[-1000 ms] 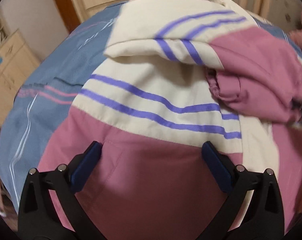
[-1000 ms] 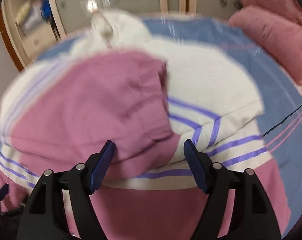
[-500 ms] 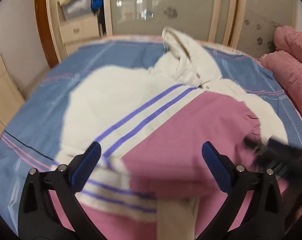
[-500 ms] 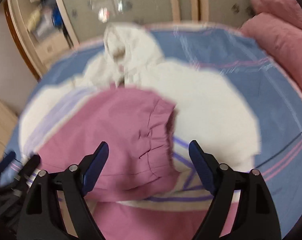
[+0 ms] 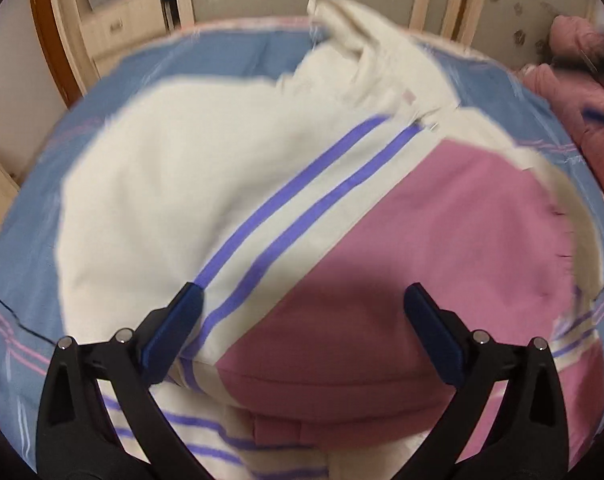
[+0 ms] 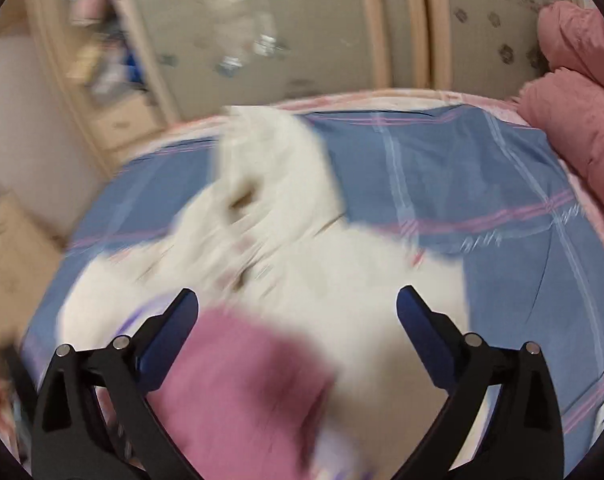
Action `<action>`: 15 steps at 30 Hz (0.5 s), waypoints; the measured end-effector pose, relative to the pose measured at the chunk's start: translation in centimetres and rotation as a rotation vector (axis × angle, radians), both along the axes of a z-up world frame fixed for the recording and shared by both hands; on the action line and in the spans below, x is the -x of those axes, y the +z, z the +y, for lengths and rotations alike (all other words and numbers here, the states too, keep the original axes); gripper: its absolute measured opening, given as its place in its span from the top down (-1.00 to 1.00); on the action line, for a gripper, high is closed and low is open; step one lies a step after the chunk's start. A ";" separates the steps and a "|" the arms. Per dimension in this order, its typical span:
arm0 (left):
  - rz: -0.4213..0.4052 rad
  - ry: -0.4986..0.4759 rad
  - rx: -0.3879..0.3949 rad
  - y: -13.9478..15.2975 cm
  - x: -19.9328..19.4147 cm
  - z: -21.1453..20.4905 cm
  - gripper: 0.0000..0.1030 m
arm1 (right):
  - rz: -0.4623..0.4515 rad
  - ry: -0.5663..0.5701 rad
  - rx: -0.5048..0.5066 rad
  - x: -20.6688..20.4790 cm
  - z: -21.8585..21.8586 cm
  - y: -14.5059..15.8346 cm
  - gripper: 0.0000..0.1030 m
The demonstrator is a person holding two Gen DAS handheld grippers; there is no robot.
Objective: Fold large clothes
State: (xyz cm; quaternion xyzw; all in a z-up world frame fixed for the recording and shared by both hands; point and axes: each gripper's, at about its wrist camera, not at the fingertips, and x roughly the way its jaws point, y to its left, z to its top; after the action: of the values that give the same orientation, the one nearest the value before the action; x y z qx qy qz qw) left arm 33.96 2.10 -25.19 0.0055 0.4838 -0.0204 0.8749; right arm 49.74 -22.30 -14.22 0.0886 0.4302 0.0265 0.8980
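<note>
Both grippers have lifted clear since the sleeve was laid across the hoodie (image 5: 262,208), which lies flat on the bed (image 5: 222,52). Left gripper (image 5: 302,320) hangs spread and empty over the pink panel; right gripper (image 6: 298,320), jaws opening, holds nothing. Hood points away from both, its long axis running straight ahead.

Hooded garments lying on the bed: one hoodie (image 5: 230,184)
Pink pillows showing: two (image 6: 573,128)
Tools showing: left tool (image 5: 302,308), right tool (image 6: 298,312)

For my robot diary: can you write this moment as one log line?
left gripper: open, empty | right gripper: opening, empty | hoodie: on bed, sleeve folded across
</note>
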 end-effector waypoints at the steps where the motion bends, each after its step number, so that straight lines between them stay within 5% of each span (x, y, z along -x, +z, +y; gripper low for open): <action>1: 0.001 0.001 -0.001 -0.6 -0.1 0.2 -0.96 | 0.022 -0.005 -0.017 -3.2 0.2 -0.3 -0.94; 5: -0.019 0.019 0.073 -2.1 -0.6 1.0 -0.96 | 0.069 -0.004 -0.111 -13.3 2.3 -1.5 -0.94; 8: -0.082 0.027 0.135 -3.1 -0.6 1.8 -0.96 | 0.089 -0.022 -0.065 -18.4 4.9 -3.6 -0.94; 12: -0.164 0.027 0.116 -4.2 -0.1 1.2 -0.96 | 0.122 0.013 0.037 -24.1 9.0 -7.8 -0.89; 14: -0.175 0.024 0.134 -4.1 0.3 1.5 -0.96 | 0.146 -0.057 0.138 -25.2 9.4 -9.1 0.15; 15: -0.176 0.023 0.141 -4.2 0.2 1.6 -0.96 | 0.171 -0.090 0.103 -25.2 8.5 -9.4 0.80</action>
State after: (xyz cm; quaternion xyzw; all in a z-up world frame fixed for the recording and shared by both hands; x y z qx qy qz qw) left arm 33.72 3.67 -29.36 -0.0598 0.4027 -0.0436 0.9123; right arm 74.96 -13.77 -23.63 0.0634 0.5018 -0.0435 0.8615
